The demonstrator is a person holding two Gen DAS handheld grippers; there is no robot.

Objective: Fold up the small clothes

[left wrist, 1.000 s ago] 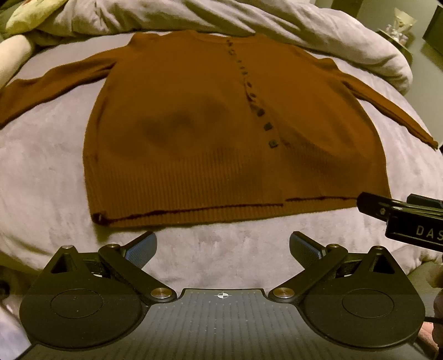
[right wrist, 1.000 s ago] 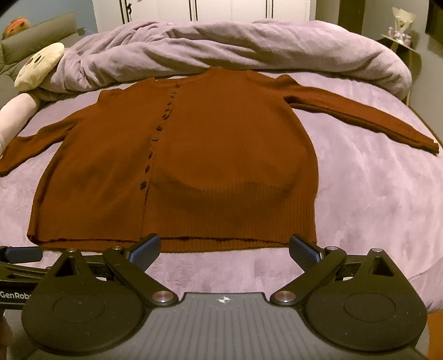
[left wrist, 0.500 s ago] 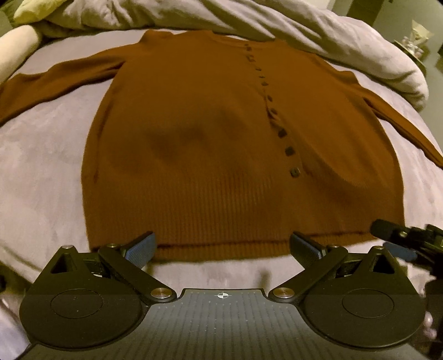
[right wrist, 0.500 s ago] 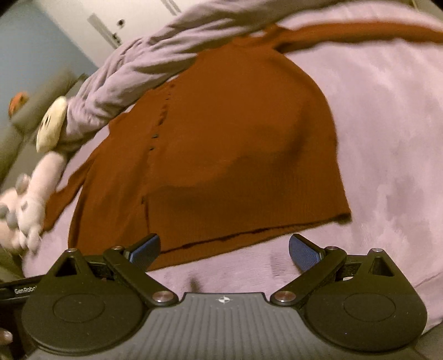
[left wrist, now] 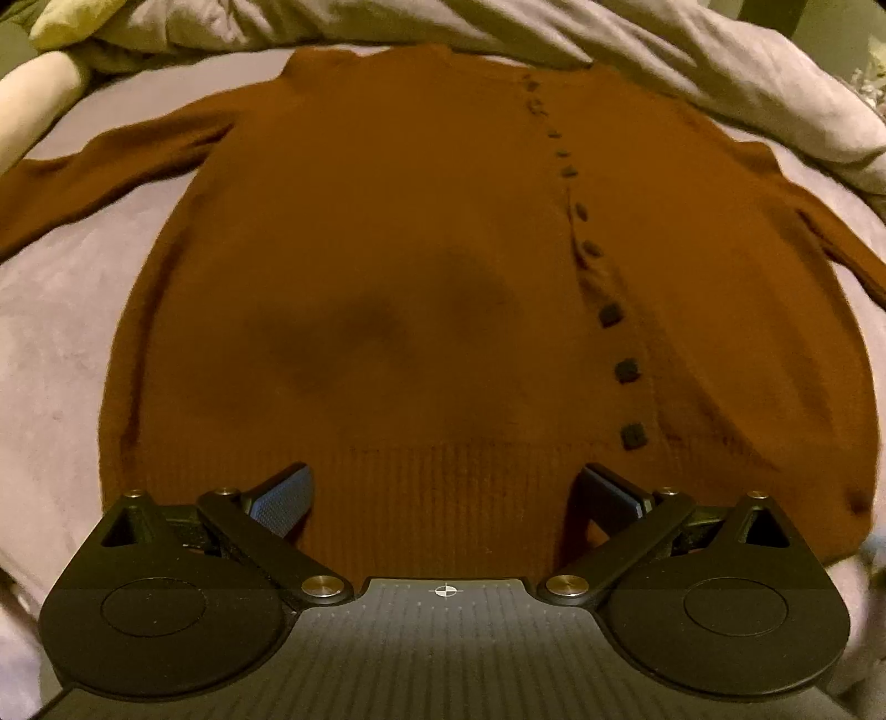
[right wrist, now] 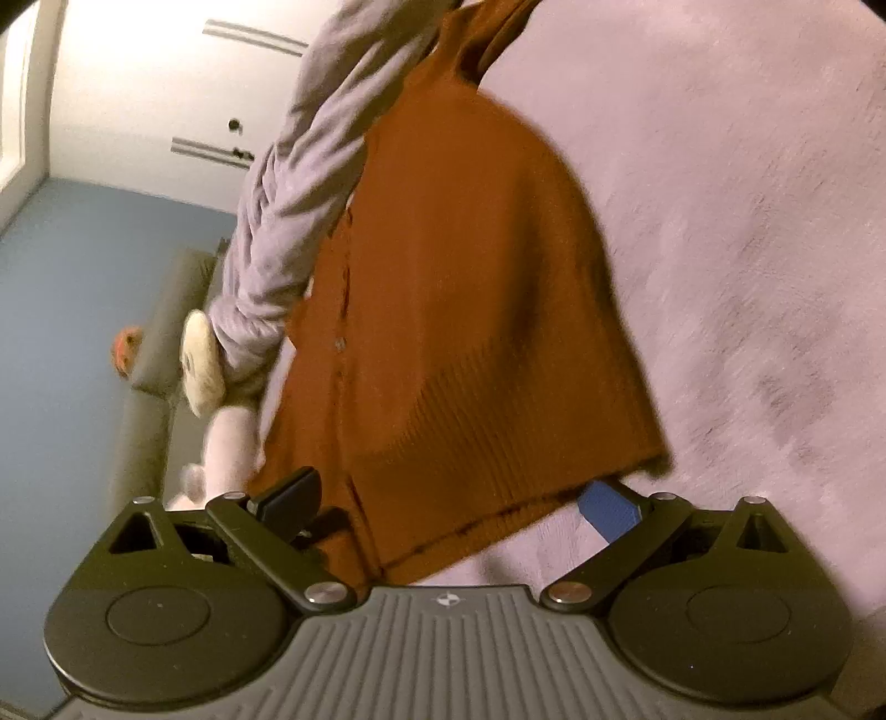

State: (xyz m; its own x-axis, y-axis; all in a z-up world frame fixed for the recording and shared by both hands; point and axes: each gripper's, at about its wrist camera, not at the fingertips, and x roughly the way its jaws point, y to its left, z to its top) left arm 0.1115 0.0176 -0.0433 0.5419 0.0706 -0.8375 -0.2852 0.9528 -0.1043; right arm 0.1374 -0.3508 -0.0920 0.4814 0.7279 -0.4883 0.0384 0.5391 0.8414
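A rust-brown buttoned cardigan (left wrist: pixel 398 266) lies flat, front up, on a pale lilac bed cover (left wrist: pixel 50 310), sleeves spread to both sides. My left gripper (left wrist: pixel 443 498) is open, low over the ribbed hem, with the hem band between its fingers. In the right wrist view the picture is rolled sideways. The cardigan (right wrist: pixel 470 288) runs up the frame there. My right gripper (right wrist: pixel 451 495) is open and straddles the hem's right corner, its blue-padded finger (right wrist: pixel 606 507) on the cover just outside the cloth.
A rumpled grey duvet (left wrist: pixel 637 50) is piled along the far side of the bed beyond the collar. A plush toy (right wrist: pixel 202 363) lies at the bed's left end. White cupboard doors (right wrist: pixel 166 83) and a blue wall (right wrist: pixel 72 310) stand behind.
Both grippers have come forward and down onto the cardigan's hem. The right one has rolled strongly sideways and shifted toward the hem's right corner. Both stay open.
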